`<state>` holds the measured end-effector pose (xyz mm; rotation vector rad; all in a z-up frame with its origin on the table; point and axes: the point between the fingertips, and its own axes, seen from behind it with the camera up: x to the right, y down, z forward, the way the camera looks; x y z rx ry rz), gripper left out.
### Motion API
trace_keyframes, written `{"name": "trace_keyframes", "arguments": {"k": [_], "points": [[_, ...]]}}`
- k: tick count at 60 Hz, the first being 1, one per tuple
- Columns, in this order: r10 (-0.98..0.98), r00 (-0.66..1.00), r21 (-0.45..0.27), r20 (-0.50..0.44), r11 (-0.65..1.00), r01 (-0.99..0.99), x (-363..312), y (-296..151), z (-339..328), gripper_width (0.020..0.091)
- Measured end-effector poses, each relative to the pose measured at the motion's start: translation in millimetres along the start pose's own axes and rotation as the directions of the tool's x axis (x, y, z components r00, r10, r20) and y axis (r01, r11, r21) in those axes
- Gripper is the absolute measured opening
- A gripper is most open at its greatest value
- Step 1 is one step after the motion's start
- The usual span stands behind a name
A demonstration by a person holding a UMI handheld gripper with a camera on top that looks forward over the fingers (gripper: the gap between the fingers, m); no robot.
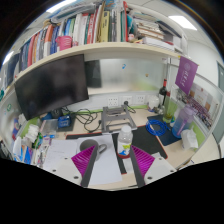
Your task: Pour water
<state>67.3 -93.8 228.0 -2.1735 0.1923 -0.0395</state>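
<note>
A small clear bottle (125, 142) with a white cap and a coloured label stands upright on the desk, just ahead of my fingers and nearer the right one. A grey mug (90, 149) sits to its left, right at the tip of the left finger. My gripper (112, 160) is open, its magenta pads (85, 162) spread wide, with only a white sheet of paper (106, 168) between them. Neither finger touches the bottle or the mug.
A dark monitor (52, 85) stands at the back left under a shelf of books (90, 25). A blue box (159, 128) and a clear plastic jug (183, 121) sit to the right. Cables and small clutter (30, 140) crowd the left of the desk.
</note>
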Motion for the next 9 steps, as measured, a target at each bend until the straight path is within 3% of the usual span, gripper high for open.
{"name": "trace_keyframes", "arguments": {"k": [9], "points": [[0.002,0.999,0.01,0.042,1.0,-0.003,-19,-3,-9,0.0657]]}}
